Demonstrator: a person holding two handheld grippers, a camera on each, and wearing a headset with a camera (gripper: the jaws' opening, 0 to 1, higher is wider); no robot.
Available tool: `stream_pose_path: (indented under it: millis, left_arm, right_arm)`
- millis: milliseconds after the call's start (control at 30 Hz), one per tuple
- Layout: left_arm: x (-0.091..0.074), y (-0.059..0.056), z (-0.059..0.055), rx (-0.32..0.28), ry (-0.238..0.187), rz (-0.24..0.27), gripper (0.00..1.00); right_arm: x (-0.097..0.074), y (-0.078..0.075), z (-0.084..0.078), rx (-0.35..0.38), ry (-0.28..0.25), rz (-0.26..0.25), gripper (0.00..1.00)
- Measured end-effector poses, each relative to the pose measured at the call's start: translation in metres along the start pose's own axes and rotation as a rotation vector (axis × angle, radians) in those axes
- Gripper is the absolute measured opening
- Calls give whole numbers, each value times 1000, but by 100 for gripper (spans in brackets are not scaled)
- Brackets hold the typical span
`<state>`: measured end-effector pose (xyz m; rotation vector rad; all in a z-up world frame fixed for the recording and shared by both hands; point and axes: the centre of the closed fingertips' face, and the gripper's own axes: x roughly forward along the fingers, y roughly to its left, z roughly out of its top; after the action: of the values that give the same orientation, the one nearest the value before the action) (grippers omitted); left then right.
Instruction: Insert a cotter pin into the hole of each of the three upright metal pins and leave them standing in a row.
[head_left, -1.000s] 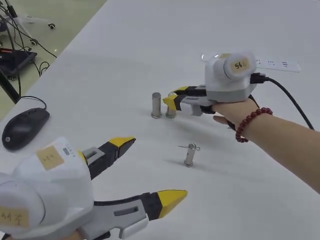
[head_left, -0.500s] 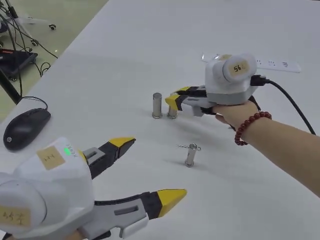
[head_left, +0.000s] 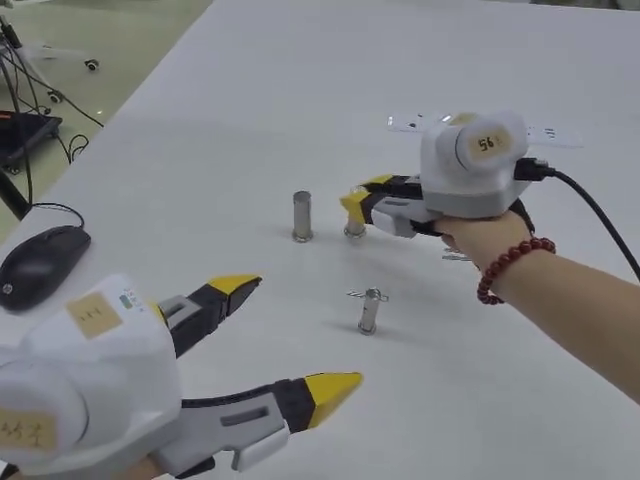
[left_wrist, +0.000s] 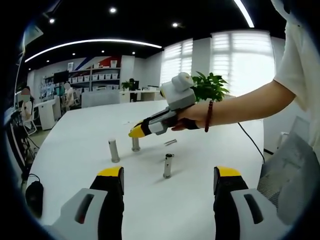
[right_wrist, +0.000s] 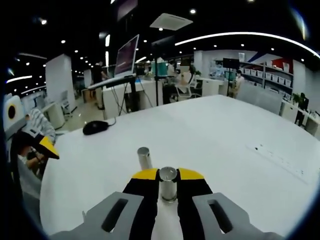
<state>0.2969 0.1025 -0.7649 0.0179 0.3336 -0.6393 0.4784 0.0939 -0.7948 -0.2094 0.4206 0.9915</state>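
Three short metal pins stand on the white table (head_left: 250, 120). The bare left pin (head_left: 302, 217) stands alone. My right gripper (head_left: 352, 210) is shut on the middle pin (right_wrist: 168, 184), which stands upright between its yellow-tipped jaws. The nearest pin (head_left: 370, 311) has a cotter pin (head_left: 368, 295) through its hole. A loose cotter pin (left_wrist: 170, 142) lies on the table under the right hand. My left gripper (head_left: 298, 332) hovers open at the near left, nothing between its fingers, with the pinned pin (left_wrist: 168, 165) ahead of it.
A black mouse (head_left: 40, 265) lies at the table's left edge. A white power strip (head_left: 548, 136) sits at the far right, and a black cable (head_left: 595, 215) runs from the right gripper. Floor with cables lies beyond the left edge.
My right gripper has slid the middle pin to the right, widening the gap to the left pin. The left gripper has hardly moved.
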Motion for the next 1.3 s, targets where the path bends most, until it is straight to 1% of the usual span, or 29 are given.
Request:
stream_pose_path:
  millis: [67,233,400,500,567,633,700,733,867,967,1033,1133,1300]
  left_arm:
    - [0,-1,1,0,-3,0,73]
    - [1,-3,3,7,-3,0,72]
    - [0,-6,5,13,-6,0,72]
    - [-1,-7,5,16,-9,-4,72]
    - [-1,-9,6,20,-8,-6,72]
    - [-2,-10,6,23,-8,-7,72]
    - [-3,-11,7,21,-12,-5,72]
    - [-3,-11,8,22,-12,-4,72]
    - [-6,-13,9,25,-12,-1,71]
    - [-7,-16,9,37,-8,-9,71]
    - [-7,-18,9,42,-6,-12,71]
    - [-8,-22,10,52,-7,-19,70]
    - [-10,-24,13,58,-9,-21,70]
  right_arm:
    - [-6,-3,0,6,-2,-19,13]
    - [-24,-11,-3,27,-9,-85,13]
    - [-42,-11,-6,51,-13,-137,13]
    - [-53,-9,-9,69,-11,-169,13]
    - [-59,-8,-11,74,-7,-179,13]
    - [-64,-8,-13,97,-9,-189,13]
    - [-70,-5,-15,97,-9,-201,13]
    - [-70,-6,-15,98,-9,-205,13]
    - [-82,-4,-16,122,-20,-229,13]
    - [-90,0,-18,118,-18,-252,13]
    - [-95,2,-19,132,-22,-268,13]
    - [-103,6,-24,113,-9,-297,13]
    - [-115,9,-32,143,-5,-327,13]
